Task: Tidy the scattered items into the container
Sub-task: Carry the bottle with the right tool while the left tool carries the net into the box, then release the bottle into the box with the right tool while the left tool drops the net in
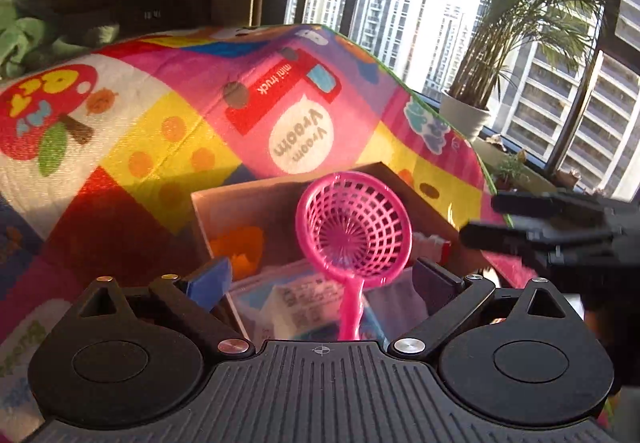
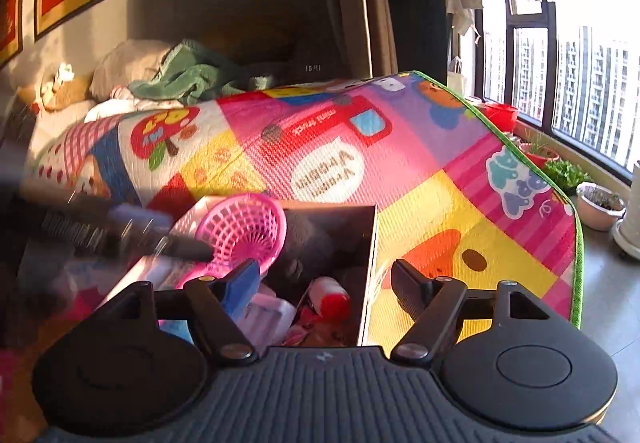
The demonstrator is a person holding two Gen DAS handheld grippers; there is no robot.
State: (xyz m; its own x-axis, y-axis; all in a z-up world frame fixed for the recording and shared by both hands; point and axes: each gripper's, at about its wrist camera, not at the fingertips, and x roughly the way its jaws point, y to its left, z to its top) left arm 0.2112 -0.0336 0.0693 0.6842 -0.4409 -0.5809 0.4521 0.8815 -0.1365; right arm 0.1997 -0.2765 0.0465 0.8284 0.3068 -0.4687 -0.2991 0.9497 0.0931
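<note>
Play mat (image 1: 168, 131) behind box (image 1: 240, 199); contents under strainer (image 1: 354, 229) blurred

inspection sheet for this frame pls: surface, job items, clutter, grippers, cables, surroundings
Surface: colourful play mat, sunlit, printed with a red truck.
Job's things: cardboard box on the mat; pink toy strainer over the open box, between the left gripper's jaws, pads not touching it. The box already holds several small toys.
Clutter: green cloth and a pillow beyond the mat.
Grippers: left gripper open; right gripper open, nothing between its jaws, over the box edge.
Cables: nothing seen.
Surroundings: potted palm by the window, small pots on the sill, framed pictures on the wall.
</note>
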